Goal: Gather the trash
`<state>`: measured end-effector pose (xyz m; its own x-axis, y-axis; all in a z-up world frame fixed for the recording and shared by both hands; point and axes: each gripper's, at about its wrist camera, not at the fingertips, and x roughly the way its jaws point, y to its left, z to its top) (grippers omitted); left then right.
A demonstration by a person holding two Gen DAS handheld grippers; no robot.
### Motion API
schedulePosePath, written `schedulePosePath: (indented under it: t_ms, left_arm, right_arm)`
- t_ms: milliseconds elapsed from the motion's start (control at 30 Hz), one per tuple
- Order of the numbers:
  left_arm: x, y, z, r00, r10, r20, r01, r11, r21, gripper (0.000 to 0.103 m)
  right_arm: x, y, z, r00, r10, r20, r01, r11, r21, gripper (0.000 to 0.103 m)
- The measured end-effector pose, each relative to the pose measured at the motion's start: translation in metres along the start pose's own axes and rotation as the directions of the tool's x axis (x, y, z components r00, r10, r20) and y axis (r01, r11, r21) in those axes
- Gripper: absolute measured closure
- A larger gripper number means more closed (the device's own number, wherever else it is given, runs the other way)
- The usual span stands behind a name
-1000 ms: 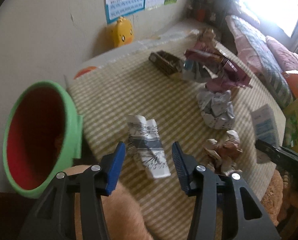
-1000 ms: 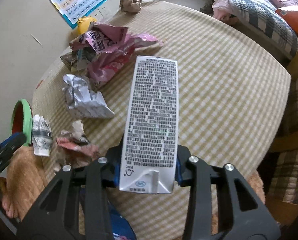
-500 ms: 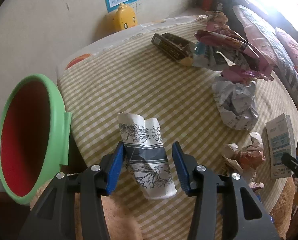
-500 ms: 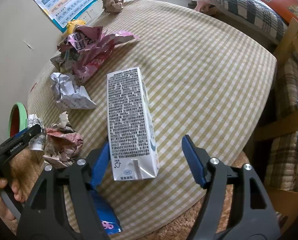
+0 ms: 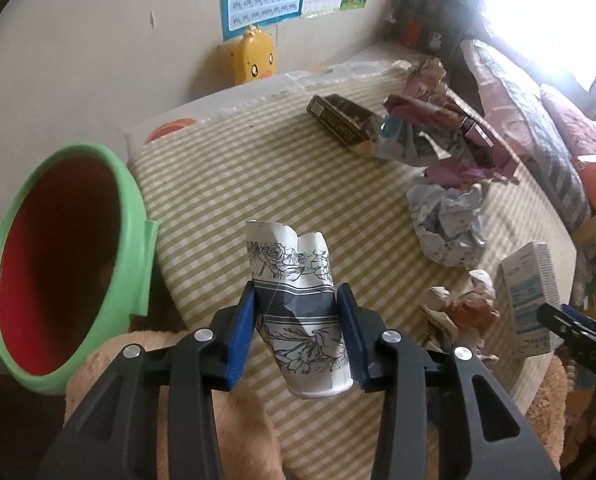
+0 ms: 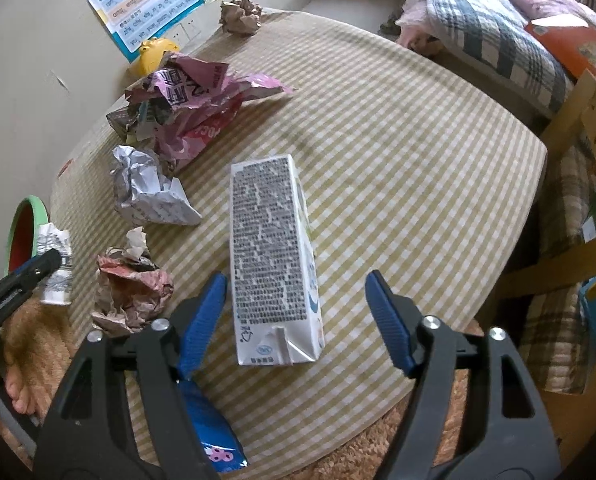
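Observation:
My left gripper (image 5: 298, 320) is shut on a crushed paper cup (image 5: 298, 300) with a black flower print, at the near edge of the checked table (image 5: 258, 184). The cup also shows in the right wrist view (image 6: 54, 264). A green bin with a red inside (image 5: 58, 260) stands close to the left of it. My right gripper (image 6: 296, 320) is open, its jaws wide on either side of a white milk carton (image 6: 270, 252) that lies on the table, not touching it.
Other trash lies on the table: a crumpled pink-brown paper ball (image 6: 130, 292), a crumpled silver wrapper (image 6: 146, 196), pink snack bags (image 6: 190, 108), a dark box (image 5: 342, 124), a brown paper ball (image 6: 240, 14). A blue packet (image 6: 210, 436) hangs at the near edge. A wooden chair (image 6: 570, 248) stands right.
My left gripper closed on the paper cup, which lay between its open jaws. My right gripper opened and let go of the milk carton, which now lies on the table.

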<state>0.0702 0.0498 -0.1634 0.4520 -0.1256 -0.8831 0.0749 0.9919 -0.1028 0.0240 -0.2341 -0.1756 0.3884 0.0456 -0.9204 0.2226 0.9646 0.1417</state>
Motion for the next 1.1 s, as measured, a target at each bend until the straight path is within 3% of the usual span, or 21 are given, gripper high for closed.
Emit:
schedulePosePath:
  t_ms: [300, 500, 533, 600, 633, 767, 1100]
  left_arm:
    - [-0.037, -0.01, -0.004, 0.994, 0.036, 0.108, -0.044, 0.996, 0.076, 0.065]
    - [-0.052, -0.018, -0.004, 0.99, 0.017, 0.141, -0.034, 0.992, 0.118, 0.065]
    - [-0.052, -0.019, -0.004, 0.99, 0.016, 0.143, -0.034, 0.992, 0.121, 0.065]
    - [-0.055, -0.019, -0.005, 0.989, 0.01, 0.145, -0.029, 0.992, 0.126, 0.065]
    - [-0.056, -0.019, -0.006, 0.989, 0.007, 0.146, -0.025, 0.992, 0.124, 0.065]
    - [-0.058, -0.013, -0.006, 0.989, -0.006, 0.15, -0.009, 0.995, 0.102, 0.065]
    - [-0.067, 0.002, -0.006, 0.983, -0.035, 0.179, 0.025, 0.998, 0.058, 0.065]
  right_arm:
    - [0.0, 0.004, -0.001, 1.0, -0.016, -0.001, 0.016, 1.0, -0.014, 0.031]
    - [0.005, 0.004, -0.003, 1.0, -0.003, -0.018, 0.003, 1.0, -0.015, 0.032]
    - [0.006, 0.004, -0.004, 1.0, 0.007, -0.023, -0.007, 1.0, -0.012, 0.034]
    - [0.007, 0.004, -0.005, 0.999, 0.013, -0.029, -0.014, 1.0, -0.011, 0.059]
    - [0.007, 0.003, -0.005, 0.999, 0.019, -0.034, -0.02, 1.0, -0.007, 0.065]
    - [-0.001, 0.005, -0.005, 0.999, 0.035, -0.02, -0.035, 0.999, -0.005, 0.065]
    - [-0.066, 0.03, 0.016, 0.988, 0.086, 0.129, -0.083, 0.996, -0.032, 0.065]
